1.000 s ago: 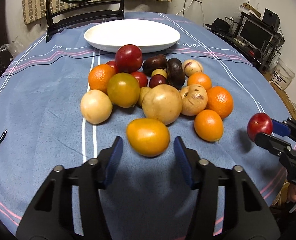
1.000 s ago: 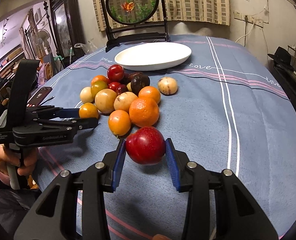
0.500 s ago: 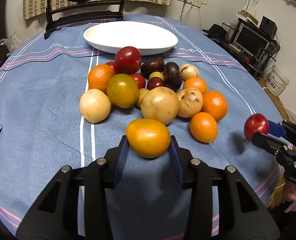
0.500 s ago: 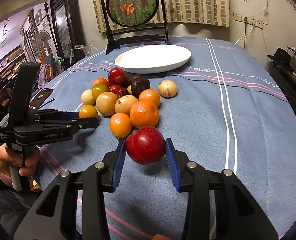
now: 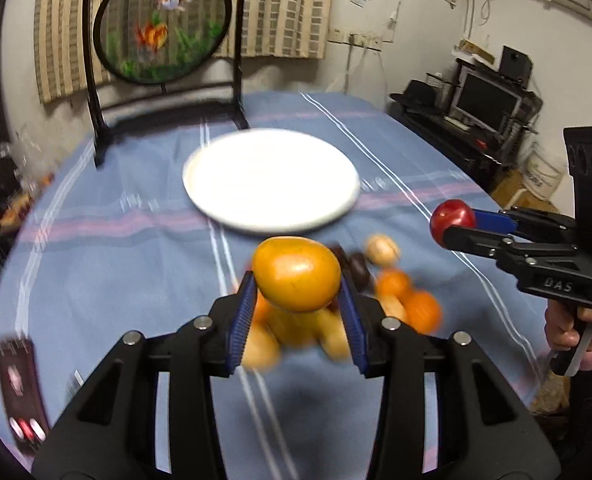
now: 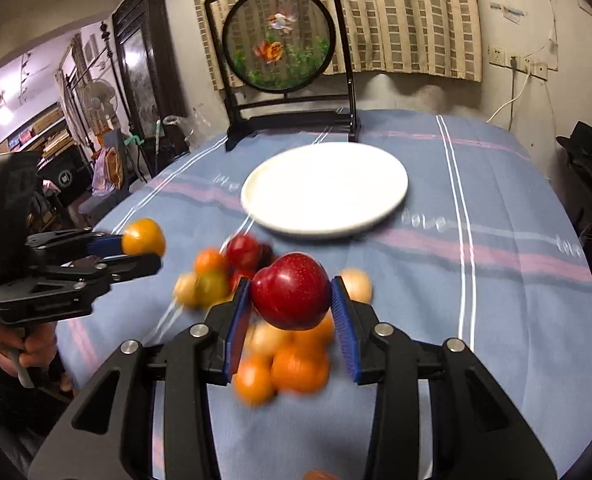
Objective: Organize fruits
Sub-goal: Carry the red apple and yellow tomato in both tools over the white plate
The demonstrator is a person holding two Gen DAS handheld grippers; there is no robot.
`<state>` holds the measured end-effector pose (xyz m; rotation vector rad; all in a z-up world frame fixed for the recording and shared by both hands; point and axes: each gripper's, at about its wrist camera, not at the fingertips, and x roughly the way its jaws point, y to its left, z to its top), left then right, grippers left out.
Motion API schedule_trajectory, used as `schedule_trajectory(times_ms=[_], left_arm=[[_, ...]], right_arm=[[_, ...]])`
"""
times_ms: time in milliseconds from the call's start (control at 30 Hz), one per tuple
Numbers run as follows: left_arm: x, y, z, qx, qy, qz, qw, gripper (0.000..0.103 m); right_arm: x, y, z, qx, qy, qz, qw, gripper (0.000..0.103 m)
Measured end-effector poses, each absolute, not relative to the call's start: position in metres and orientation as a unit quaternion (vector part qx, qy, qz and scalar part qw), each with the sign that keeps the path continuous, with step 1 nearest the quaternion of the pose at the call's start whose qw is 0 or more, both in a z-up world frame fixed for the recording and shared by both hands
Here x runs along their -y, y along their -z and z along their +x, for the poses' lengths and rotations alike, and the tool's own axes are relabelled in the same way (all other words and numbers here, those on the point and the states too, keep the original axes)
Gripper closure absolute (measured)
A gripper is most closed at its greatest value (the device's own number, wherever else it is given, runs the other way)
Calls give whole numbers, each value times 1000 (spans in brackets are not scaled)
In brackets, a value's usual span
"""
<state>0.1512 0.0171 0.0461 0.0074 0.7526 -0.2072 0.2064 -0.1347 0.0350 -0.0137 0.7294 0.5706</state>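
Orange-yellow fruit (image 5: pixel 296 276) sits clamped in our left hand-held gripper (image 5: pixel 298 312), held above the blurred fruit pile (image 6: pixel 284 356) just short of the white plate (image 5: pixel 270 178). Our right hand-held gripper (image 6: pixel 292 316) is clamped on a red apple (image 6: pixel 292 296), also above the pile near the plate on the blue tabletop (image 6: pixel 496 320).

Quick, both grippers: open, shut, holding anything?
Left gripper: shut on the yellow-orange fruit, lifted off the table.
Right gripper: shut on the red fruit, also held up.
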Motion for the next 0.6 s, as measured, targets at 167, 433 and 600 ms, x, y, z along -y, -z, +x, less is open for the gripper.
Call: schedule_trajectory(times_ms=[167,433,600], left_arm=[[-27,-41,232,-388,100,2,916,61],[-37,9,333,-449,83,-10,889,61],[-36,28,359,-469,83,-15,879,61]], right_arm=[[108,-21,291,-386,-258,-12,886,63],[74,19,374,-446,-240,-38,862,63],[66,33,390,-458,-242,-47,854,63]])
